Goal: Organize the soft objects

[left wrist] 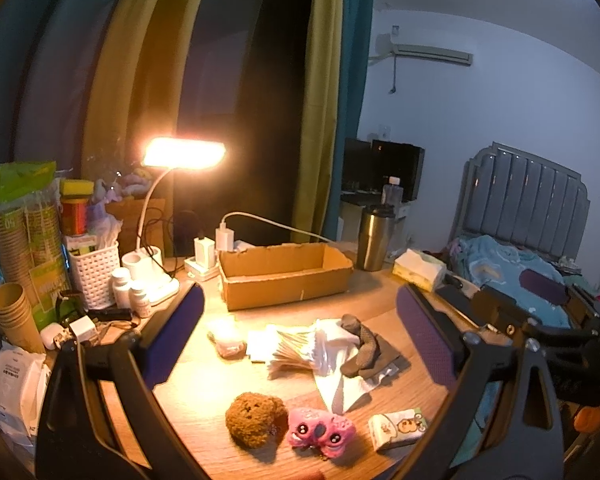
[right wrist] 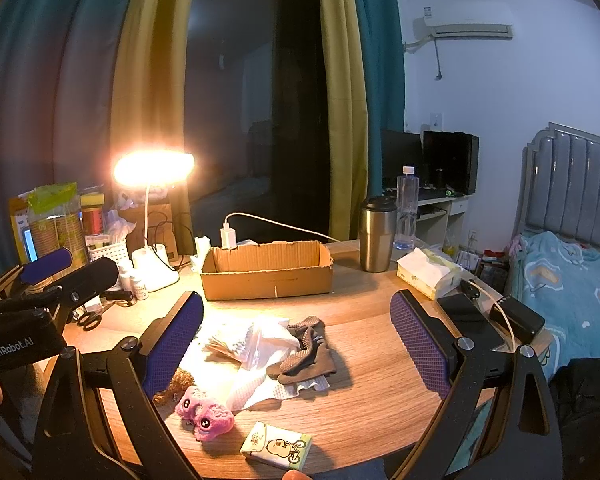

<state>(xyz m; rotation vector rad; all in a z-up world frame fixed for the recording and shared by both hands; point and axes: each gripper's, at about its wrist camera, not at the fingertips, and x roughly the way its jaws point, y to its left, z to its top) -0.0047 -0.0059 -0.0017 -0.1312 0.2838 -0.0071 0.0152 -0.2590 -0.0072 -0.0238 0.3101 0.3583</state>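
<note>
I hold my left hand-held gripper (left wrist: 300,336) above the near edge of the wooden bench (left wrist: 380,304), its purple-padded jaws spread wide apart and gripping nothing. My right hand-held gripper (right wrist: 300,340) hangs beside it, jaws equally far apart and empty.

Between the jaws lie the soft things, scattered on the near half of the bench. One round brown plush toy (left wrist: 255,420) with a fuzzy, curly coat sits nearest, touching one pink plush toy (left wrist: 322,434) with two big dark eyes just to its right. One small tissue pack (left wrist: 398,426) printed with a cartoon figure lies near them on the right. Farther in, a pair of grey-brown gloves (right wrist: 306,350) with dotted palms rests on a crumpled white plastic bag (left wrist: 340,384), next to one bundle of cotton swabs (left wrist: 296,350).

One open cardboard box (left wrist: 284,274), shallow and empty, stands at the far middle of the bench. One lit desk lamp (left wrist: 184,154) glows at far left; one steel tumbler (right wrist: 377,234) and one open tissue pack (right wrist: 430,272) stand at far right.
</note>
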